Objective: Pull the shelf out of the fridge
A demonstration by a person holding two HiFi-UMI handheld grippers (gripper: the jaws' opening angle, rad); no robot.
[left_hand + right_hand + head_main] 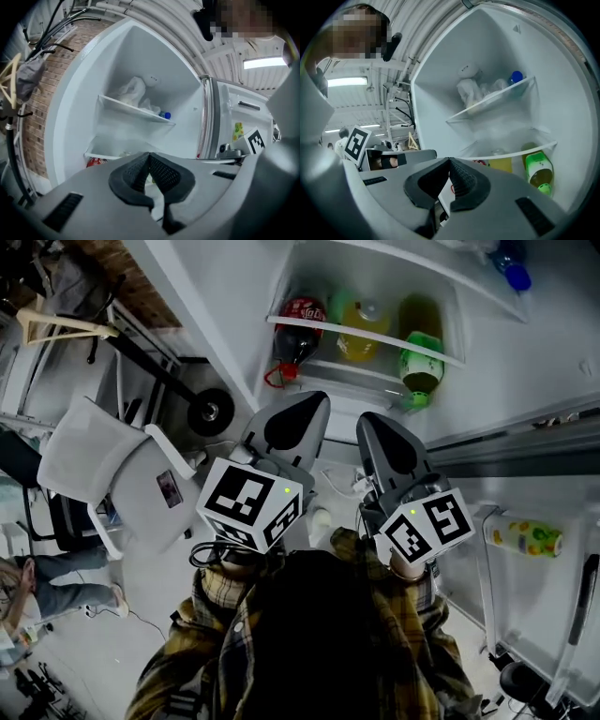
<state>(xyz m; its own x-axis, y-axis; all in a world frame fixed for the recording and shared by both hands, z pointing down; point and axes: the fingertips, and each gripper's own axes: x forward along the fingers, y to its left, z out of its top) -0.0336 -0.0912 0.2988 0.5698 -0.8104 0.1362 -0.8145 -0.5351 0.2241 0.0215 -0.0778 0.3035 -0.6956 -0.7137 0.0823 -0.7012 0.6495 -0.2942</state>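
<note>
White walls of the open fridge [216, 324] fill the background, and the shelf [323, 331] sits across it, well apart from both tools. Our left gripper [149, 155] and right gripper [449, 161] have their jaws pressed together on nothing. A green bottle [419, 360] lies at the shelf's front rim; we cannot tell if it rests on it. We judge that an uneven pull may jam the shelf, and the bottle could roll out.
</note>
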